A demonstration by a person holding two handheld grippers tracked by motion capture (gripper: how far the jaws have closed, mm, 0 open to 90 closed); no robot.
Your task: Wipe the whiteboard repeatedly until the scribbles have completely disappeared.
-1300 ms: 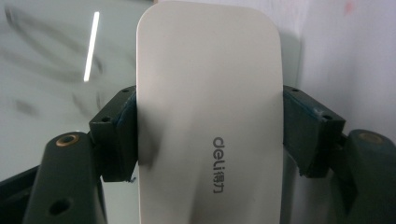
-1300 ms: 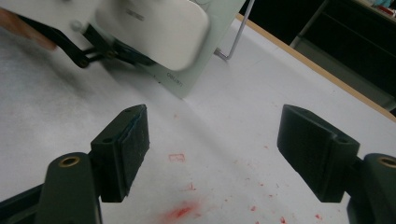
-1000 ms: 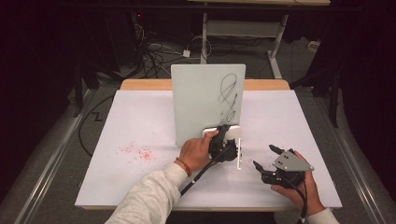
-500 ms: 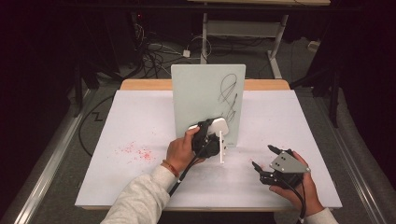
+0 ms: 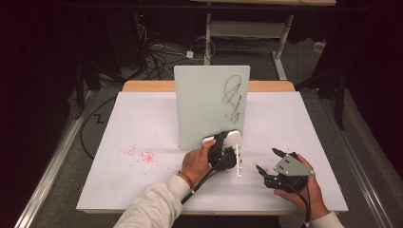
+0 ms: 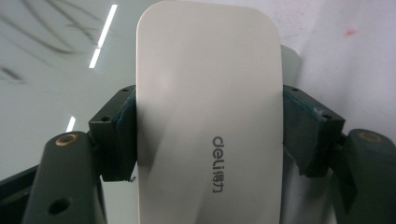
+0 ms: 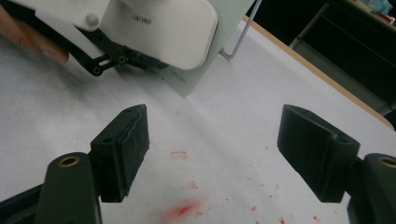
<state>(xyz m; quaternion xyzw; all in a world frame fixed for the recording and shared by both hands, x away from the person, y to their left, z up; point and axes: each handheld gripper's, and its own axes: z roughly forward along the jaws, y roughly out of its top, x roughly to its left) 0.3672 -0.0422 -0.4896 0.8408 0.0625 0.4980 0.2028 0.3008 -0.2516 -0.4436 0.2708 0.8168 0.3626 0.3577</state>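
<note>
At desk centre, near the front edge: one upright whiteboard (image 5: 209, 104), pale, propped on a wire stand, face toward the person, with black scribbles (image 5: 233, 97) in its upper right area.

Item 1. Eraser (image 6: 210, 112), white, rounded casing, branded "deli". Held in the left tool (image 5: 223, 151), whose jaws close on the casing's two long sides. It sits at the whiteboard's lower right corner, close against or touching the face; contact cannot be confirmed. Judged purpose of the hold: a side grip leaves the wiping face free to meet the board.

Item 2. Right tool (image 7: 224, 154), jaws spread wide, nothing between them. It hovers low over the desk (image 5: 142, 123) to the right of the board, well apart from the eraser. Judged purpose: kept aside, out of the wiping path.

Item 3. Red marks (image 5: 140, 156), scattered specks on the desk covering left of the board, with more beneath the right tool.

Clearances. The scribbles lie above the eraser, on the same right-hand side, and open board face runs between them. The board's right edge is just beside the eraser, so a sideways stroke could slip off it. Bare desk surrounds the stand on both sides.
</note>
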